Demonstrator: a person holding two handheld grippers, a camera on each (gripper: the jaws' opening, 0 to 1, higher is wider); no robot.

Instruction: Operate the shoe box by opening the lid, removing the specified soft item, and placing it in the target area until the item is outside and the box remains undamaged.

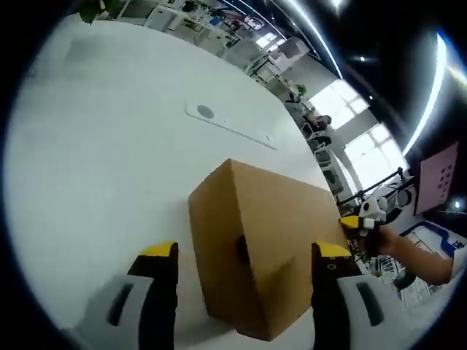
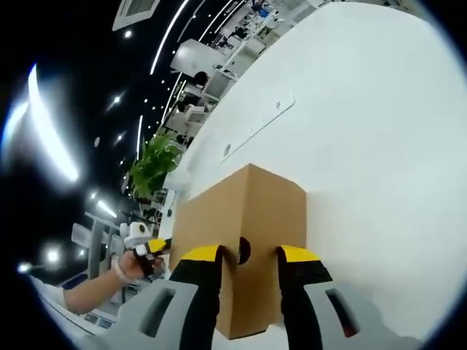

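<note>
Facing the box (image 1: 255, 248) from both ends, I have one claw at each short face, and everything turns on that line-up: the box's long axis runs from my left claw (image 1: 244, 266) to my right claw (image 2: 248, 271), so each looks down the length of it. In the left gripper view the box stands on the white desk (image 1: 109, 168) just ahead of my jaws, which are spread wide on either side of the near end without touching it; a dark finger hole (image 1: 241, 249) sits on that face, roughly midway between the jaw tips. In the right gripper view my jaws are closer together and frame the other end face, the tips level with its own hole (image 2: 244, 251) and seemingly at the cardboard, though I cannot tell whether they press it. The right claw looks the nearer of the two to the box. The lid looks closed, so nothing soft is out yet. My guess is that lifting the lid comes next, one claw steadying while the other raises it.
</note>
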